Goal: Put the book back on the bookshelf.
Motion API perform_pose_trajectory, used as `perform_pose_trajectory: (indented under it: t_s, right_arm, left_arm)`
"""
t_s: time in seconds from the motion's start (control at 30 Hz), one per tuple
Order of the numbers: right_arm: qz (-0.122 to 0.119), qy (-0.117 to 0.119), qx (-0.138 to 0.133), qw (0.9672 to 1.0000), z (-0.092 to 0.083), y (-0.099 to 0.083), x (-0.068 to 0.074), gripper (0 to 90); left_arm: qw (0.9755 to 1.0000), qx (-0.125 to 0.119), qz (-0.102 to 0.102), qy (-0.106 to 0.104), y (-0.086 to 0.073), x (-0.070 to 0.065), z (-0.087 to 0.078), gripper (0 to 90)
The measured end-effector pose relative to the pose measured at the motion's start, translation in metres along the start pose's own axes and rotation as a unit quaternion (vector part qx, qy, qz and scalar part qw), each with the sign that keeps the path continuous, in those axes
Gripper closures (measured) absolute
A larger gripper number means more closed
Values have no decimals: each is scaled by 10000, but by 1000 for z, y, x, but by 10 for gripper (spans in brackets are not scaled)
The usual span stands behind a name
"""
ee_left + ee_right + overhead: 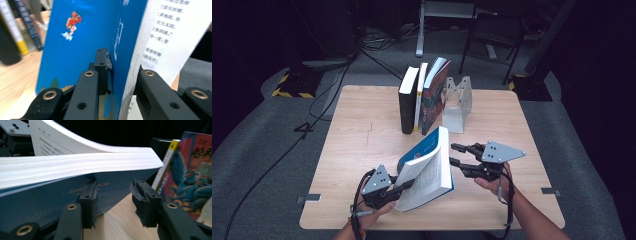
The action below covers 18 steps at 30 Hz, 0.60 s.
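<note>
Blue book (428,170) tilted above counter (357,145), between both grippers. Left gripper (404,186) fingers clamp lower corner, cover plus pages. Right gripper (455,154) fingers apart beside the fore-edge, gripping nothing. Paperback: fairly light, floppy, glossy cover probably slippery; pages fan. Best hold near spine.

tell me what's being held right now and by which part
The left gripper is clamped on the blue book, gripping the front cover and a few pages near a lower corner. The right gripper holds nothing, its jaws open beside the book.
</note>
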State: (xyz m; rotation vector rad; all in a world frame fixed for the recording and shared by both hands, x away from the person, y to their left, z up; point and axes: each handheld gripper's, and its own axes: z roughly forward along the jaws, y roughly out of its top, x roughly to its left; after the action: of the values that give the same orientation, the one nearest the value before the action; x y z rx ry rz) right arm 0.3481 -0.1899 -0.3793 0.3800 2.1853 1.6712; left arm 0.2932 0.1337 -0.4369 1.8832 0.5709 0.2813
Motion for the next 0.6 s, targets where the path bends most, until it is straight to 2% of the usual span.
perform_pose_trajectory:
  t_s: [0.1,0.2,0.27,0.33,0.4,0.47,0.53,0.6]
  right_arm:
    - [57,-33,-11,10000,-3,-1,-5,608]
    - [30,39,-17,10000,-9,4,-11,610]
    - [-38,-2,-1,10000,-10,8,-12,611]
    - [-87,-8,0,10000,-11,13,-12,612]
    - [-171,-100,71,9998,-10,18,-10,615]
    - [-203,-247,134,9994,-10,20,-8,615]
    - [-172,-115,82,9998,-9,21,-8,616]
    - [-259,-157,113,9995,-8,23,-5,616]
  left_arm:
    - [9999,0,64,-116,6,3,8,770]
    - [9996,-49,120,-244,11,7,17,775]
    - [9995,-71,209,-247,15,9,22,777]
    - [9993,-169,188,-267,21,11,25,781]
    - [9991,-157,313,-238,25,13,28,782]
    - [9992,-199,264,-209,26,17,31,784]
    - [9992,-240,218,-224,26,19,33,784]
    - [9993,-227,182,-245,28,23,36,783]
